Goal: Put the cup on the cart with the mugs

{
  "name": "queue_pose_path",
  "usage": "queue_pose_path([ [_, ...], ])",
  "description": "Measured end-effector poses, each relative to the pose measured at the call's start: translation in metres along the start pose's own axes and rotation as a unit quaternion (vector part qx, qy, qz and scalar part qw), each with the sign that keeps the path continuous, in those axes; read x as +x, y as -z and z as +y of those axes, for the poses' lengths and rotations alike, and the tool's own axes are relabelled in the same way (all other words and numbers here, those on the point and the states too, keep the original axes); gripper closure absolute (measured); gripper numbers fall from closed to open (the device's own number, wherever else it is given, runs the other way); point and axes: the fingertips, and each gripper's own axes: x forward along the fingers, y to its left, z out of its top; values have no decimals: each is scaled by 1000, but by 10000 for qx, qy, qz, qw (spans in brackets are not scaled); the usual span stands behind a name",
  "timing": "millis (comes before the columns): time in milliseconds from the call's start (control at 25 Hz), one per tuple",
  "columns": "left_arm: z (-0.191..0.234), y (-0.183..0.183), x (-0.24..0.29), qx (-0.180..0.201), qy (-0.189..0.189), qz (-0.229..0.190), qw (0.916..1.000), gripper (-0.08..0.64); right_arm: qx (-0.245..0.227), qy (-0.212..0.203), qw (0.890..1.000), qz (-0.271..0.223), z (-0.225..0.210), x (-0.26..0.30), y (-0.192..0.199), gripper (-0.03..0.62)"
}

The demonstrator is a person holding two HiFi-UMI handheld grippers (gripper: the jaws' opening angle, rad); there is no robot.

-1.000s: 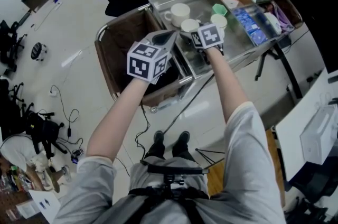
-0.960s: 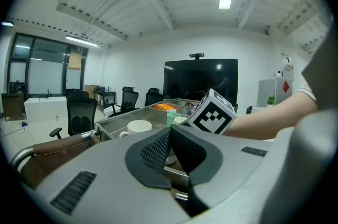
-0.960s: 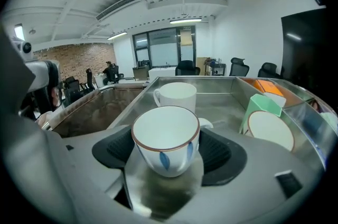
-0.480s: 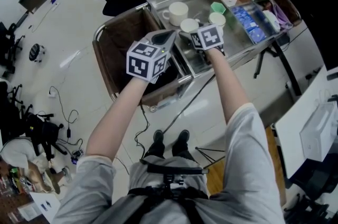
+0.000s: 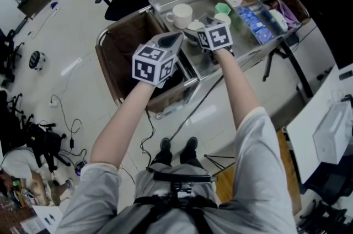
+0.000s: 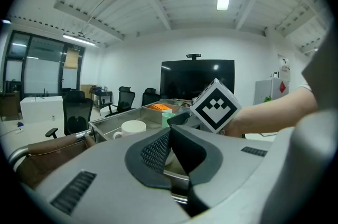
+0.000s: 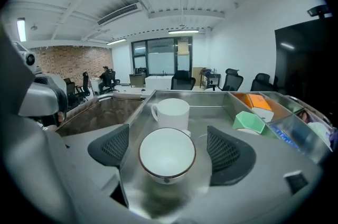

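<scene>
Right gripper point(image 7: 170, 149): jaws spread wide and opening. The small white ceramic cup with a thin dark rim point(image 7: 167, 155) stands between them, and neither black mesh-textured pad point(image 7: 112, 146) touches it. The cup sits upright on the floor of the stainless-steel cart tray point(image 7: 208, 114), at the near end and just in front of the tall white handled mug point(image 7: 171, 112). I cannot tell whether the two touch. I judge the placement essentially done.

Left gripper point(image 6: 170, 150): pads pressed together with nothing between them, hovering at the left of the cart, over the brown soft-sided bin point(image 5: 124, 56).

Risks:
- If the right gripper is pulled back off-line, a pad could catch the cup wall or rim. The cup is light and glazed on polished metal, so it would probably slide or tip rather than stay put.
- A nudge toward the far side would knock it against the mug, ceramic on ceramic, with a chance of chipping.
- The cup sits close to the near edge of the tray, so a backward drag could pull it off the cart.

Materials: the cup is a round bowl shape, glossy, with a narrow foot. The mug is cylindrical and matte white. The pale green faceted cup point(image 7: 249, 121) stands to the right. The tray is smooth, reflective sheet steel.
</scene>
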Motion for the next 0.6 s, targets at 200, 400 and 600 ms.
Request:
queue_pose_path([
  [200, -1, -5, -8, 33, -13, -55, 10000, 555, 122, 164, 9996, -199, -4, -18, -8, 135],
  [400, -14, -9, -28, 93, 76, -136, 9998, 555, 137, 208, 9985, -493, 9, -55, -18, 138],
  [600, -30, -6, -55, 60, 196, -230, 9995, 555, 154, 337, 9945, -982, 31, -110, -27, 350],
])
